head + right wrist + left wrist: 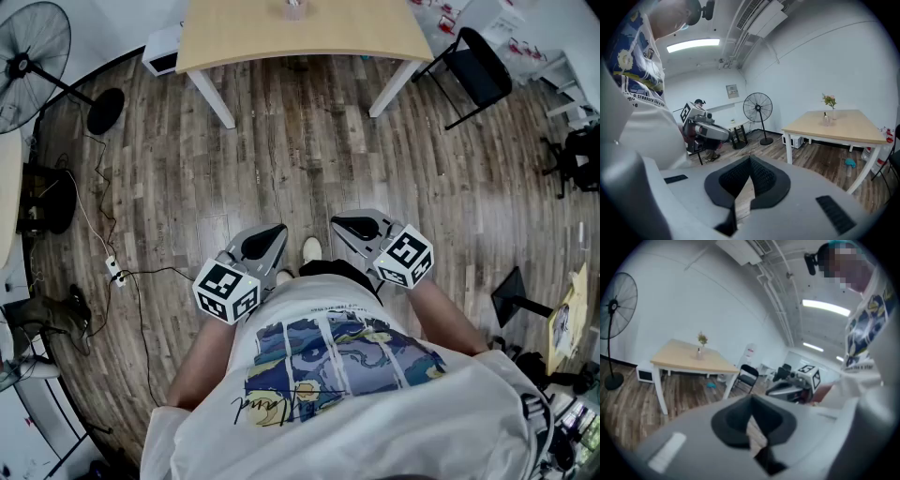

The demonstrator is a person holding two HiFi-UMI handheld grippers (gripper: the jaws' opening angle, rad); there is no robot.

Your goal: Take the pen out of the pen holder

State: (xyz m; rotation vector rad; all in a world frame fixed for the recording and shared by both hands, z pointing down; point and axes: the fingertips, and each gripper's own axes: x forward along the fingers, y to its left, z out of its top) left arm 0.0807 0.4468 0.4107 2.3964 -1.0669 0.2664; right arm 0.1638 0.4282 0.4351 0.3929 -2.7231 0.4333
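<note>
A light wooden table [300, 33] stands far ahead across the wood floor, with a small vase of flowers [828, 112] on it. I can make out no pen and no pen holder in any view. Both grippers are held close to the person's body, well short of the table. My left gripper [270, 242] is shut, its dark pads [733, 420] meeting at the tip with nothing between them. My right gripper [354, 227] is shut and empty too, its pads [764, 180] touching. Each gripper shows in the other's view: the right gripper [794, 380] and the left gripper [701, 127].
A standing fan [28, 56] is at the far left, with cables and a power strip [112, 267] on the floor below it. A black chair [478, 66] stands right of the table. A white box [161, 52] sits by the table's left leg. Clutter lines the right edge.
</note>
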